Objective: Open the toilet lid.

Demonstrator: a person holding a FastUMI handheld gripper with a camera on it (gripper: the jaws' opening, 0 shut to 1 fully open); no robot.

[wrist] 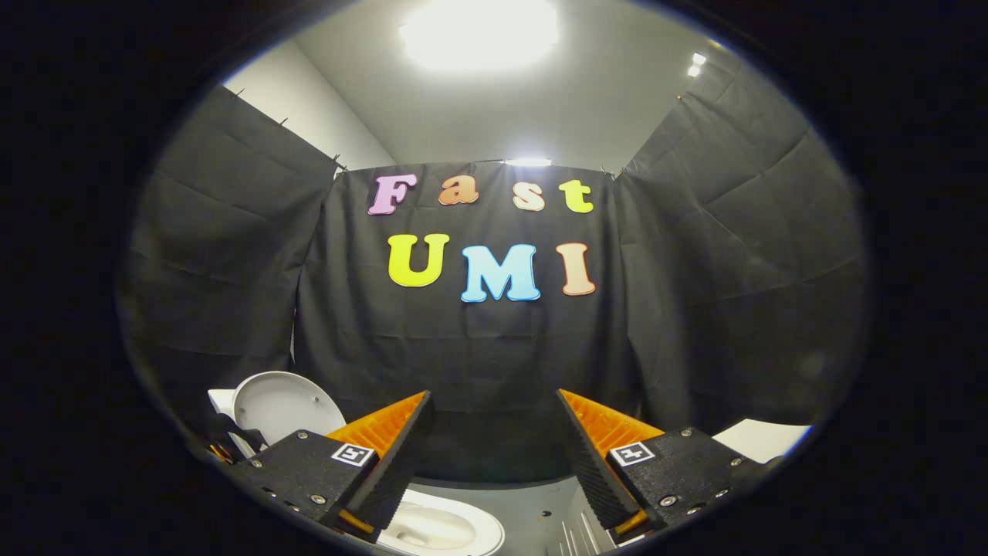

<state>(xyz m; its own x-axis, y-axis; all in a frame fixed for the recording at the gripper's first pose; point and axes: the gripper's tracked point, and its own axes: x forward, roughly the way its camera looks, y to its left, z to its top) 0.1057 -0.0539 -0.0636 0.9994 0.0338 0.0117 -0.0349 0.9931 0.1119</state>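
Nearest to me, the black-and-orange two-finger gripper (494, 455) is held level, pointing at the booth's black cloth wall, its two fingers (390, 452) spread wide apart with nothing between them. Below the left finger I see one white ceramic toilet bowl (444, 529), open. Behind that bowl, left of the left finger, its one white oval toilet lid (282, 405) stands raised upright.

There are no words or numbers to read on the things here. Each finger of the claw (494, 455) has a small black-and-white square marker (353, 454) on it, with a pattern, not letters.
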